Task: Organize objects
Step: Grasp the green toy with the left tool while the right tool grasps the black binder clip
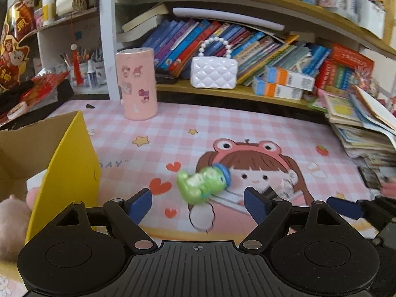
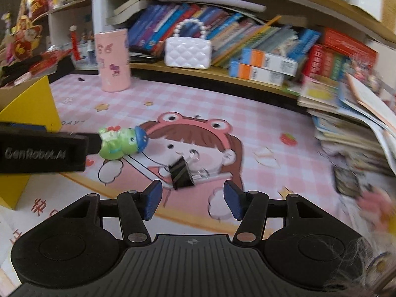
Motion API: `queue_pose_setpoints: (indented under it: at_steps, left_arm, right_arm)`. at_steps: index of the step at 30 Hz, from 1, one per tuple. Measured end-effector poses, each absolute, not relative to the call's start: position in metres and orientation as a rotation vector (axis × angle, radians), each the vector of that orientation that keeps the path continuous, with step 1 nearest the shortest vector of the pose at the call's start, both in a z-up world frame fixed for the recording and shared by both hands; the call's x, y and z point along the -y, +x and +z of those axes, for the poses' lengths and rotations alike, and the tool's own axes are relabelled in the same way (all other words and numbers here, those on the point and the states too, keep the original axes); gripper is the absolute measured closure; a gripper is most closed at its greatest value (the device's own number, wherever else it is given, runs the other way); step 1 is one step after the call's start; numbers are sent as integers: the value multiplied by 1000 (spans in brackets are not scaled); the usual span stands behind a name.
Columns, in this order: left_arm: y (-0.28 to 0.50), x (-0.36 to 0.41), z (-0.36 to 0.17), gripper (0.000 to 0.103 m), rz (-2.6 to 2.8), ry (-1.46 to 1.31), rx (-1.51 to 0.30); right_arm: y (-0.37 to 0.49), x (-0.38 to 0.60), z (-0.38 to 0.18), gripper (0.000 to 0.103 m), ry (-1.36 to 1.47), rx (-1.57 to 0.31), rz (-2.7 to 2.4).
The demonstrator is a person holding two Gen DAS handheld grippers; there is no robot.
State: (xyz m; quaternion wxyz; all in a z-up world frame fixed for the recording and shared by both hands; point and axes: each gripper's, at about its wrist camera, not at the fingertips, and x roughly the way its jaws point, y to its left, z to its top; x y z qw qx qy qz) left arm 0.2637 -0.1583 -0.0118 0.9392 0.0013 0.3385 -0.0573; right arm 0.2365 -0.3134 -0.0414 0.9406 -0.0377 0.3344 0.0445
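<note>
Mat [image 1: 247, 128] centre mostly open. Obstacles there: green toy [image 1: 203, 182] and black clip [image 2: 182, 174], apart, with bare mat between and around them. Yellow box [image 1: 66, 168] walls off left edge. Pink canister [image 1: 138, 84] stands upright at rear left. Shelf [image 1: 222, 91] with white purse [image 1: 214, 71] bounds rear. Book pile [image 1: 366, 133] crowds right side.

Both wrist cameras are sitting low over the pink checked desk mat [image 1: 247, 128], tilting down and facing the bookshelf [image 1: 222, 91], the right one looking from just right of the left, and both are sharing the green frog toy [image 1: 203, 183], white purse [image 2: 188, 52] and pink canister [image 2: 113, 61].
</note>
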Motion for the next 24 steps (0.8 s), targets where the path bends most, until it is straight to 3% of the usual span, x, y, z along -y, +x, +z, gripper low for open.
queue_pose_setpoints:
  at_steps: [6,13,20,24]
  left_arm:
    - [296,166,-22,20,-98,-17,-725]
    - [322,178,-40,19,-87,-9,-778]
    - [341,186,-59,17,-33,3,-841]
    - [351,189,-71,17,-22,-17,-869]
  right_arm:
    - [276,318,-63,52,-89,-717,108]
    - [298,317,-80,64,-131,-728,184]
    - [306,316,-85,66,-105,-737,209]
    - [305,314,-86,74,-106,-734,219]
